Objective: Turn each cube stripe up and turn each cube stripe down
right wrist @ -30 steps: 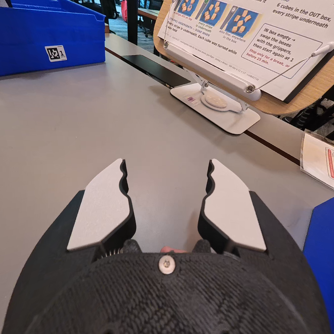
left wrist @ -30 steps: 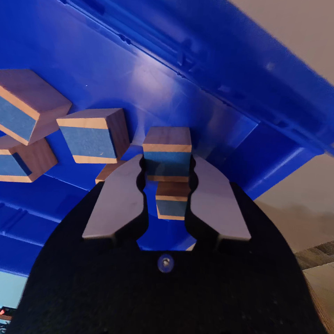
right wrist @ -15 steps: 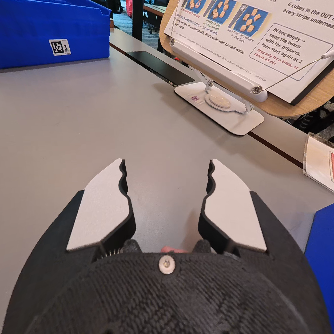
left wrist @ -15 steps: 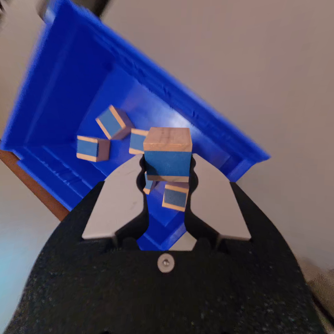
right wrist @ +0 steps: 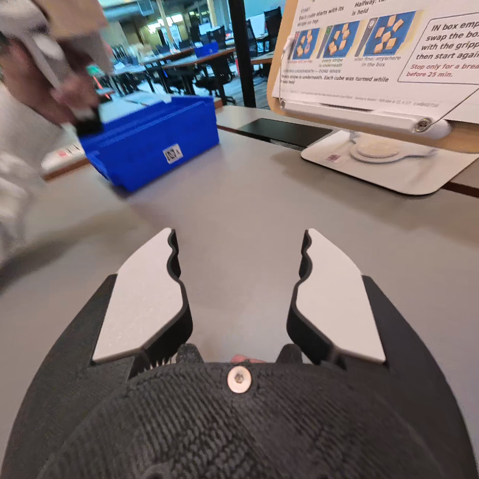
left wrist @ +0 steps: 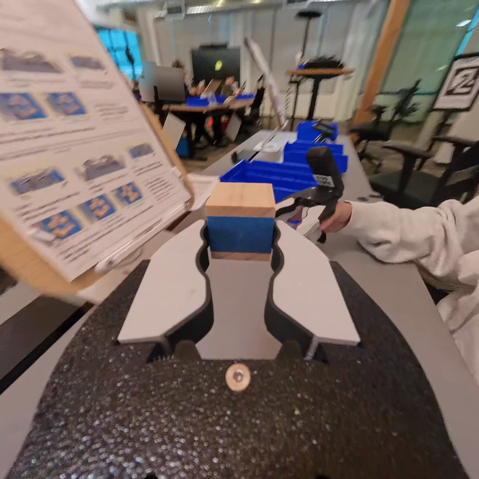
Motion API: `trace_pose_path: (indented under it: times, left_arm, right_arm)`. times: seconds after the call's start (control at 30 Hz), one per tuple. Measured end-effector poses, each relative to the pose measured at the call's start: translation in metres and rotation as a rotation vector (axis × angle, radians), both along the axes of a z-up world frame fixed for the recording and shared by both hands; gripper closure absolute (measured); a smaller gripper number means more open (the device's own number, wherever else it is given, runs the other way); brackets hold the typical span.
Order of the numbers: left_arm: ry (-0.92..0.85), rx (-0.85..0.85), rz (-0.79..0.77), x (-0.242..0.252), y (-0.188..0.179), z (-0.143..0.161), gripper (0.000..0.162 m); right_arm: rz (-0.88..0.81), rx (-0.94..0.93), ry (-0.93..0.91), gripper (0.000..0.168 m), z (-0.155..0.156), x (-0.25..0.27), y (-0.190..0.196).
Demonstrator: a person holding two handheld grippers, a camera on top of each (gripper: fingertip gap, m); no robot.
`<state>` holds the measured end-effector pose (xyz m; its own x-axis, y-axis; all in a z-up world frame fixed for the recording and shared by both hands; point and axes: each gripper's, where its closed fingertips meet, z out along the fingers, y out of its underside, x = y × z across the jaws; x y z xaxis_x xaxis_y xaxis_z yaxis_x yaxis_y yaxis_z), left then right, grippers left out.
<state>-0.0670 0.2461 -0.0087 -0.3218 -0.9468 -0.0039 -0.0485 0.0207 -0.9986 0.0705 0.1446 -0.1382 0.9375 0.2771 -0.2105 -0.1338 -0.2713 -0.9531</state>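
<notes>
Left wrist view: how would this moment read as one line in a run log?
left tool: shut on cube, off the table | stripe: faces camera | right tool: open, empty

Instruction sheet [right wrist: 375, 49] on white stand [right wrist: 388, 166], grey table [right wrist: 246, 207], office chairs [left wrist: 414, 178]

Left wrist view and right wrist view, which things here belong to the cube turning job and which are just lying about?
Job:
wooden cube with blue stripe, held in left tool
right tool, open
blue bin
instruction sheet on stand

Lying about:
black pad
office chairs
far desks
</notes>
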Motion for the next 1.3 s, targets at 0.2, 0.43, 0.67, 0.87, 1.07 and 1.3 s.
trace_pose_path:
  times: [0.2,0.43,0.67,0.87,1.07,1.3]
  left_arm:
    - [-0.133,-0.016,-0.193,0.074,-0.06,-0.019,0.117]
    - [-0.239,-0.014,-0.304,0.119,-0.106,-0.03,0.118]
    - [-0.208,0.082,-0.344,0.131,-0.128,-0.046,0.117]
    - [-0.236,0.089,-0.343,0.128,-0.128,-0.042,0.118]
    - [-0.214,0.131,-0.325,0.129,-0.126,-0.049,0.117]
    - [-0.182,0.161,-0.333,0.129,-0.128,-0.058,0.117]
  right_arm:
    - [0.22,-0.062,0.372,0.078,0.061,-0.035,-0.024]
    - [0.236,-0.12,0.882,0.093,0.104,-0.021,-0.034]
    - [0.181,-0.179,0.98,0.095,0.1,-0.018,-0.019]
    - [0.183,-0.231,0.991,0.117,0.096,-0.024,-0.012]
    - [0.181,-0.287,0.982,0.122,0.092,-0.021,-0.011]
    - [0.212,-0.353,0.962,0.123,0.082,-0.022,-0.015]
